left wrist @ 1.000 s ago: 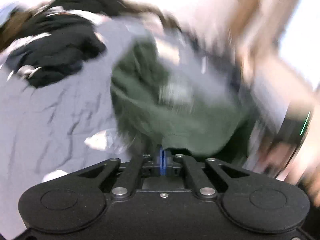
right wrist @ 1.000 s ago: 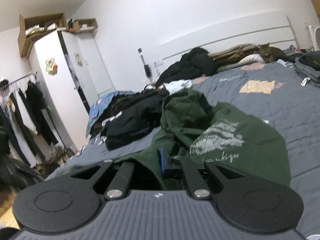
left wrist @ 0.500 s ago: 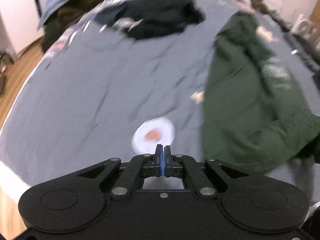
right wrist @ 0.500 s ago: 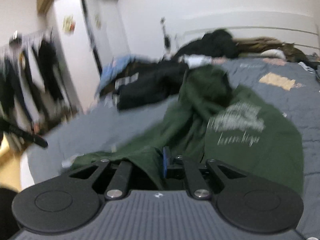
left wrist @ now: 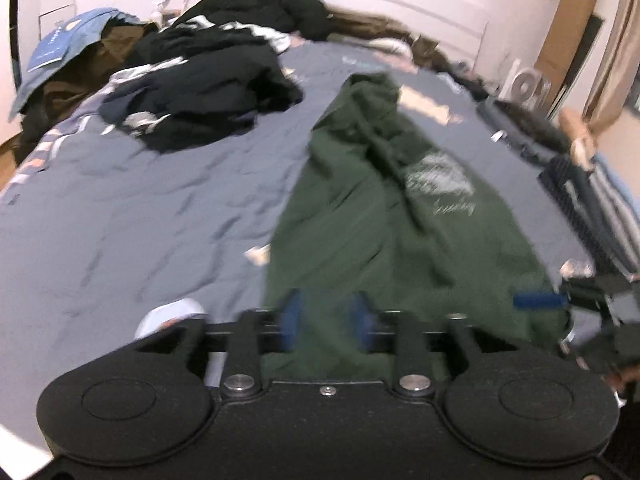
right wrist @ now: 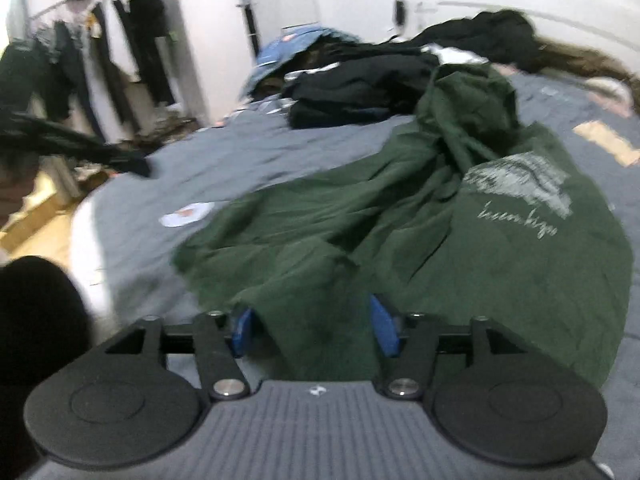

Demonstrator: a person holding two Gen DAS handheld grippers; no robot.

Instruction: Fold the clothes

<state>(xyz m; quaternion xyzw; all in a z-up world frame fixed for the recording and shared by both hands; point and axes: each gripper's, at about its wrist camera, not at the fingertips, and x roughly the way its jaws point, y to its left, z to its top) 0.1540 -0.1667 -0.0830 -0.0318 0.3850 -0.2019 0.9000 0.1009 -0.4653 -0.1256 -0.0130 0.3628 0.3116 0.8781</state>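
Both views are smeared by motion, so fine detail is lost. Nearest in the left wrist view, the left gripper [left wrist: 326, 320] has its jaws spread apart, with nothing pinched; the near hem of the one green shirt [left wrist: 384, 216] lies under and between its two blue pads [left wrist: 290, 316], though the blur makes it hard to tell whether they touch the cloth. In the right wrist view, the right gripper [right wrist: 314, 326] stands wide open too, its pads on either side of a rumpled fold of the green shirt [right wrist: 400, 240], gripping nothing. At the right edge of the left view a blue pad of the right gripper [left wrist: 538, 301] shows beside the shirt's hem, the rest cut off.

The shirt lies spread along the grey bedcover [left wrist: 140, 200], crumpled through the middle, with a pale print [right wrist: 520, 184] and a line of script too blurred to read. Just left of the shirt, one small white round patch [right wrist: 186, 214] sits on the cover.

Farther off, a heap of dark clothes [left wrist: 208, 92] rests on the bed; how many pieces it holds cannot be told. Beyond it a blue garment [left wrist: 60, 44] drapes over another pile. In the right view, a rail of hanging clothes [right wrist: 100, 40] stands by the wall.
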